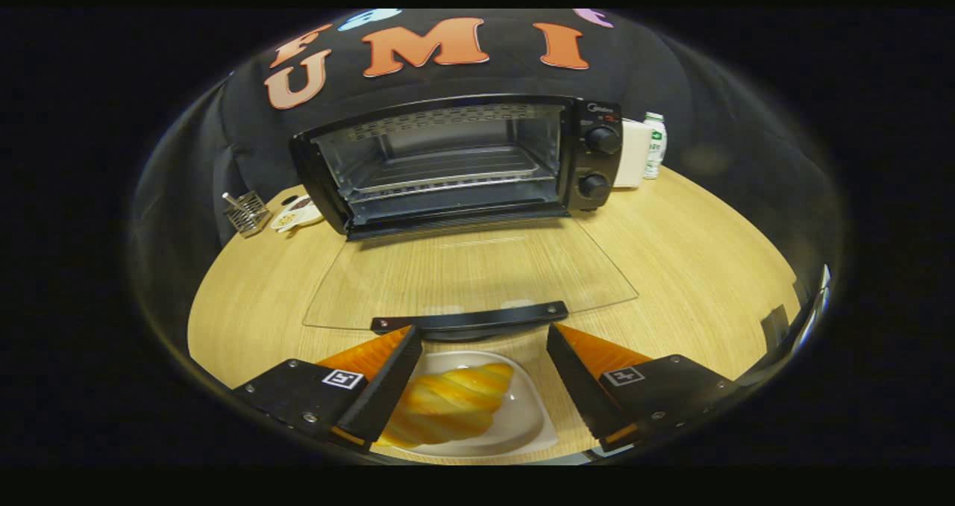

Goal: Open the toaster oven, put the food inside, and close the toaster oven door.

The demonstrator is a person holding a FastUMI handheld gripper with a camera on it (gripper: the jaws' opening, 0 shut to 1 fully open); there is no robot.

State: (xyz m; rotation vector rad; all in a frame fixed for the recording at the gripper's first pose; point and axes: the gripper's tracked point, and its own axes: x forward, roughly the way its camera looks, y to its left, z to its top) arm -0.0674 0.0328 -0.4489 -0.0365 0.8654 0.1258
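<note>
Glass door (470,275) of the toaster oven (455,163) lies folded flat, so loading is next. My gripper (483,357) is spread wide above the croissant (448,409) on its white plate (522,424); I should descend squarely and squeeze gently.

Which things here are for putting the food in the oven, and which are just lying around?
For the job:
toaster oven, its glass door already folded down
croissant on the white plate, between the fingers
gripper, open

Just lying around:
bottle
white box
wire basket
small packets
</note>
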